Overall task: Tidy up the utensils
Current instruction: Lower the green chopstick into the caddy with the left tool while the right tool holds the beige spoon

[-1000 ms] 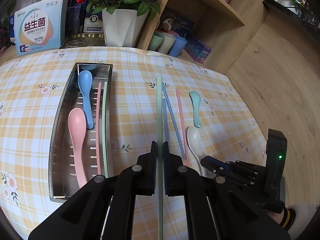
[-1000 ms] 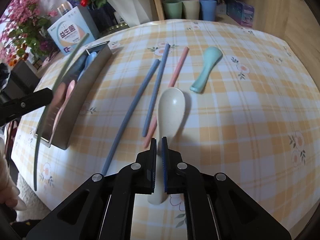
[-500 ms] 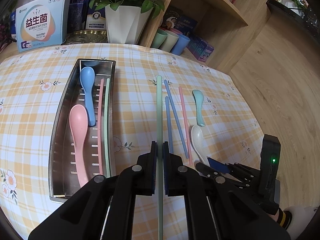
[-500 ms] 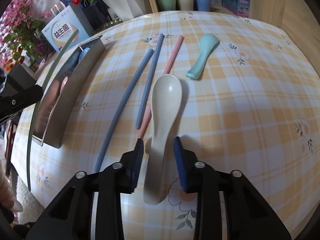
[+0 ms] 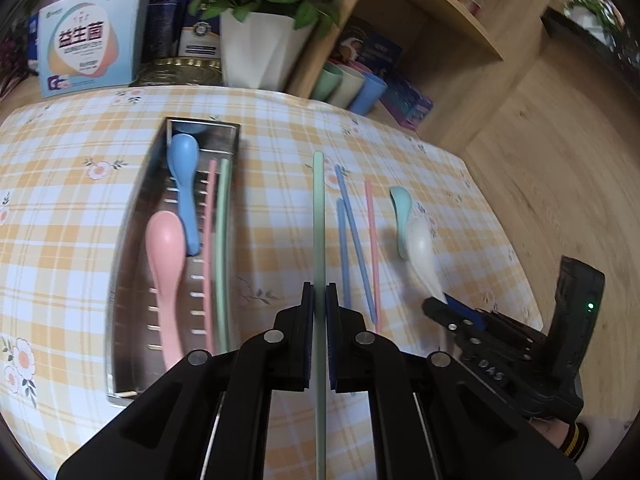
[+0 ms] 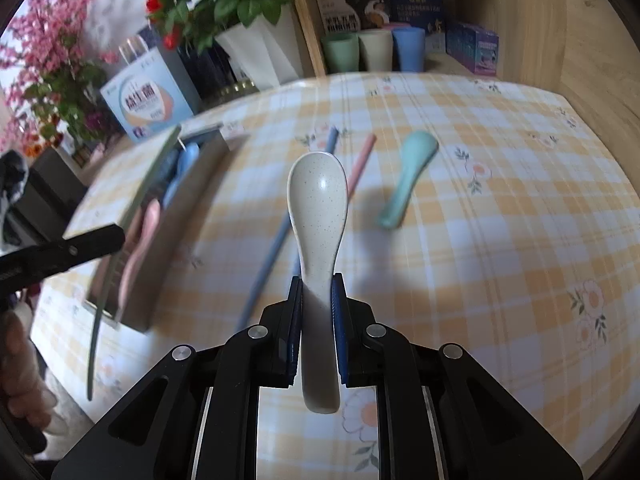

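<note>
The right gripper [image 6: 316, 300] holds the white spoon [image 6: 318, 216] by its handle, bowl pointing far. The left gripper [image 5: 319, 312] clamps a green chopstick [image 5: 319, 216]. The metal tray [image 5: 132, 280] lies left of both, its long axis running near to far, closer to the left gripper.
</note>
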A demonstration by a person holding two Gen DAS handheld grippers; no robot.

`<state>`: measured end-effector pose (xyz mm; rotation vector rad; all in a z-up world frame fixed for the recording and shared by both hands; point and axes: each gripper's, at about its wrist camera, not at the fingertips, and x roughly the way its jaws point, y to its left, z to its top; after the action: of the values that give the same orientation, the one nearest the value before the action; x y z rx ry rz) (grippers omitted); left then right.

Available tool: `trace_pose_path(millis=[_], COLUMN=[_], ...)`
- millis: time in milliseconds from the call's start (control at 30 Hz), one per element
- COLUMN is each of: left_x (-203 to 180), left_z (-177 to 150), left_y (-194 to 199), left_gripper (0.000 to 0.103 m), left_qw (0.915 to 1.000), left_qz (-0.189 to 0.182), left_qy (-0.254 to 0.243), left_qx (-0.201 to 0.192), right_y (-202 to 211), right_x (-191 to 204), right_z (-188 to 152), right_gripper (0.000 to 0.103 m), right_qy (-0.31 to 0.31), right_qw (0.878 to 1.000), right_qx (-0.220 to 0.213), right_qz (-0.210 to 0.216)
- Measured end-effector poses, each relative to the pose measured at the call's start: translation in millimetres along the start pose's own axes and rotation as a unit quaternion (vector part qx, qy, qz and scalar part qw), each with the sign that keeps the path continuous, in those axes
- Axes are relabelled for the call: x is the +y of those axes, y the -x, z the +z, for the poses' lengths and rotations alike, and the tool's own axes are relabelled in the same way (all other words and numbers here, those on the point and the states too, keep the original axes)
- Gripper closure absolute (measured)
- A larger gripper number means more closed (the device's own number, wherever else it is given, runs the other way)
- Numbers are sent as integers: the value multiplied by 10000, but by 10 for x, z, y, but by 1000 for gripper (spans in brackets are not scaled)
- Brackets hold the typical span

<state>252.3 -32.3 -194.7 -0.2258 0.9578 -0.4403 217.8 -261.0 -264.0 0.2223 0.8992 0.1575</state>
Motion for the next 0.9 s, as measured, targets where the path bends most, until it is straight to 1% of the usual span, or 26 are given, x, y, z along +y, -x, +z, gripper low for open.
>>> trace_pose_path(millis=[100, 133, 200, 300, 433, 533, 733, 900], left_x=[199, 278, 395, 547, 679, 717, 762, 744], left_z=[131, 190, 285, 414, 530, 569, 594, 615], left_y=[88, 114, 118, 33, -239, -424, -690, -744], left_gripper=[97, 97, 97, 97, 97, 97, 97, 97], left_qw=[9996, 9992, 9986, 9979, 9964, 9952, 9930, 9930], left_qz=[108, 197, 302, 415, 514, 648, 753, 801], left_qy=[250, 311, 413, 502, 594, 549, 569, 453], left_qx=[-93, -136, -129, -5, 313, 479, 714, 745], right_y=[51, 58, 68, 62, 44, 41, 59, 58], right_x=[2, -2, -10, -20, -50, -101, -207, -202], right_z=[80, 100, 142, 161, 157, 149, 151, 176], right_gripper=[89, 89, 89, 89, 89, 89, 89, 89], right_qy=[-74, -106, -182, -230, -271, -316, -447, -444], right_qw=[9998, 9997, 9994, 9991, 9990, 9990, 9986, 9985], right_qx=[-106, -129, -170, -191, -172, -162, -144, -139], right_qz=[125, 168, 246, 293, 297, 276, 255, 275])
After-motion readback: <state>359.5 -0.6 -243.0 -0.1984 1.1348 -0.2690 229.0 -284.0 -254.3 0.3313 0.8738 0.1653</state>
